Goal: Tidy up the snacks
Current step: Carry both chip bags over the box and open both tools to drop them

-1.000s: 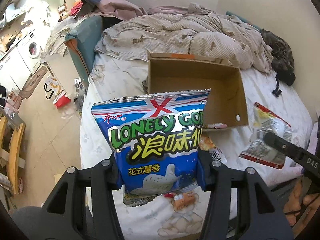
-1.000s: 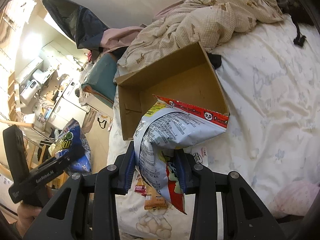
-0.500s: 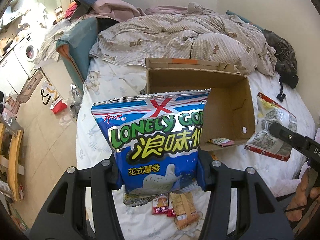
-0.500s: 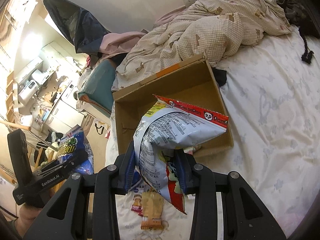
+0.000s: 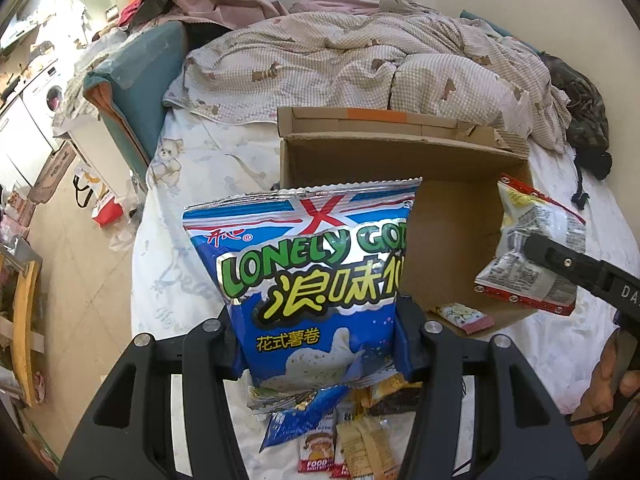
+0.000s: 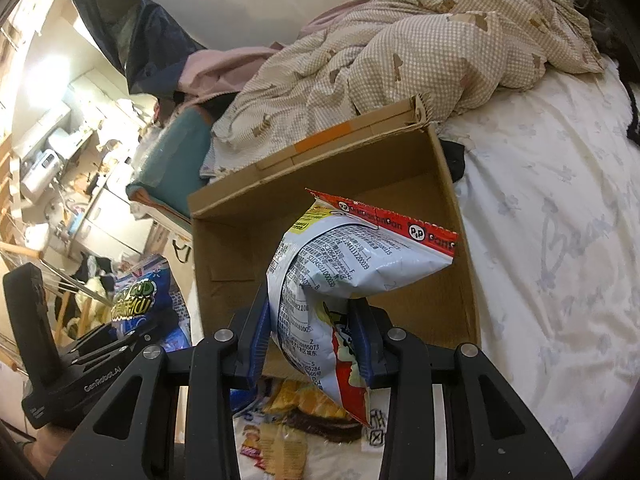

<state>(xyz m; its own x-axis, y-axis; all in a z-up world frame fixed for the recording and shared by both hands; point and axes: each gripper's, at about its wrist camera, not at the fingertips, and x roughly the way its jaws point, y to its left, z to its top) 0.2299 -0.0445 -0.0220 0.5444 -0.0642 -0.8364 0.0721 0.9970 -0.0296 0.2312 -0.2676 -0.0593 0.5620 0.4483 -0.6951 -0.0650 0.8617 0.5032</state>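
On bed (image 6: 560, 184), holding above open box (image 5: 452, 216): left gripper (image 5: 320, 332) clamping blue bag (image 5: 312, 280), right gripper (image 6: 310, 336) clamping white bag (image 6: 340, 264).

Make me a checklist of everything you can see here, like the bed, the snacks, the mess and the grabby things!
Surface: bed sheet, white with a faint print.
Job's things: open cardboard box on the bed, one small pink snack packet inside; blue chip bag; white and red snack bag; loose small snack packs on the sheet near the box.
Clutter: rumpled checked quilt behind the box; dark clothes at the far right.
Grippers: left tool shut on the blue chip bag; right tool shut on the white and red snack bag.
Cables: nothing seen.
Surroundings: washing machine, tiled floor beside the bed.
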